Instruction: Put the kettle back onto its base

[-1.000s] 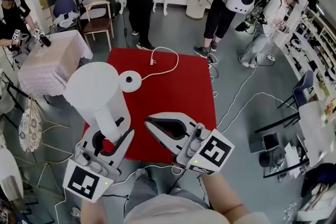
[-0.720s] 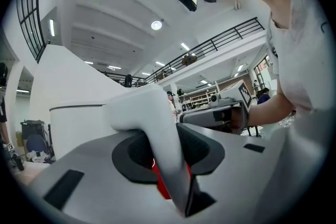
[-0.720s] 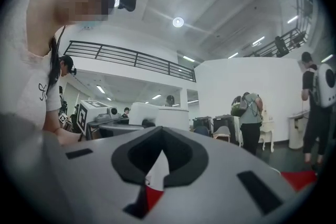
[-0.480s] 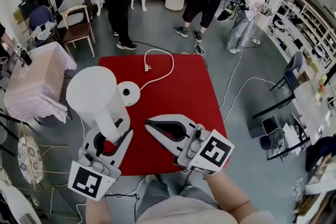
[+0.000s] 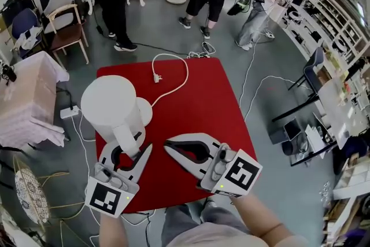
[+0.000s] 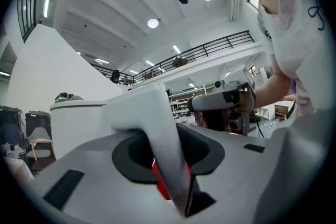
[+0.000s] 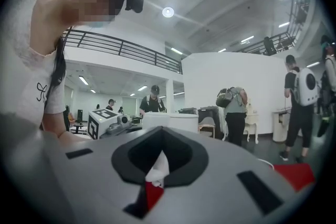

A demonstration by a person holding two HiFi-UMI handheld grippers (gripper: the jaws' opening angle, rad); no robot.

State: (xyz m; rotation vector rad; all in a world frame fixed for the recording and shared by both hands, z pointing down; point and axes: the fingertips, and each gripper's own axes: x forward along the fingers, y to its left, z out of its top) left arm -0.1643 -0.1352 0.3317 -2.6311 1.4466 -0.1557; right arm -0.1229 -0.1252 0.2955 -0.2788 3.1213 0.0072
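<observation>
My left gripper [image 5: 132, 146] clamped the smooth white kettle [image 5: 110, 108], which hid part of its round base [image 5: 147, 111] near the red cloth's [image 5: 202, 101] left edge. My right gripper [image 5: 169, 146] was closed, empty.

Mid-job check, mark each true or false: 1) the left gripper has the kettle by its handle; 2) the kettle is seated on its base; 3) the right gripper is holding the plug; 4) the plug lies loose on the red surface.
1) True. The left gripper is closed on the handle of the white kettle.
2) False. The kettle is held up in the gripper, and the round base shows beside it, partly hidden by its body.
3) False. The right gripper holds nothing. Its jaws are together, off to the kettle's right.
4) True. The plug lies on the red surface, and its cord loops back to the base.
</observation>
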